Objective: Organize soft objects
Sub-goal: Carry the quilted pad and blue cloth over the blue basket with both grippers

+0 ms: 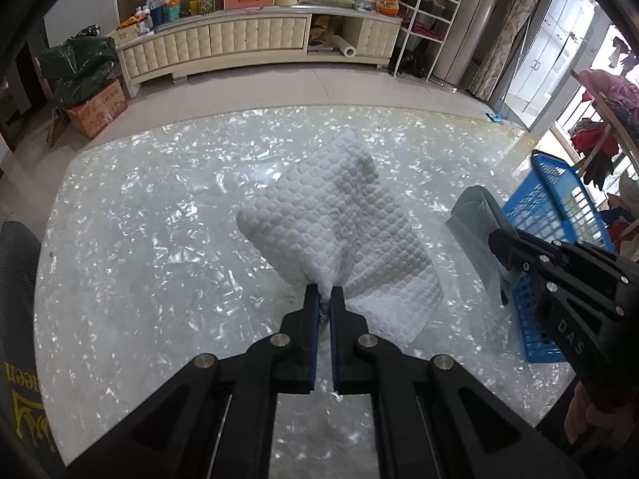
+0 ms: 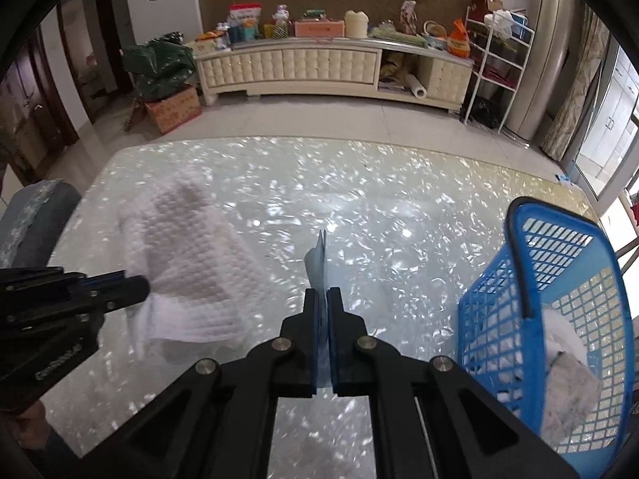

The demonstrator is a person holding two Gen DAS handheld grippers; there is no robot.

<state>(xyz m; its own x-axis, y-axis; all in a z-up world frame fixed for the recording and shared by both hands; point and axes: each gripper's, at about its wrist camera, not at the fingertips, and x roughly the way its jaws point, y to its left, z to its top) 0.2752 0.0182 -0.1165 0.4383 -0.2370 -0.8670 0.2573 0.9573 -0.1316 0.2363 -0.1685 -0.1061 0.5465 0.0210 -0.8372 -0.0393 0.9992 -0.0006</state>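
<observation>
My left gripper [image 1: 324,292] is shut on a white quilted towel [image 1: 335,223] and holds it lifted, its lower end draping onto the shiny table [image 1: 139,239]. The towel also shows in the right wrist view [image 2: 191,263], with the left gripper [image 2: 137,285] at its left side. My right gripper [image 2: 322,295] is shut on a thin pale-blue cloth [image 2: 317,259], seen edge-on. In the left wrist view that cloth [image 1: 477,223] hangs from the right gripper [image 1: 495,241] in front of the blue basket [image 1: 559,199].
The blue mesh basket [image 2: 519,259] stands on the table's right side and holds white and grey cloths [image 2: 567,383]. A dark chair back [image 2: 36,215] is at the table's left. A cream cabinet [image 2: 331,68] and cardboard box [image 2: 175,109] stand across the floor.
</observation>
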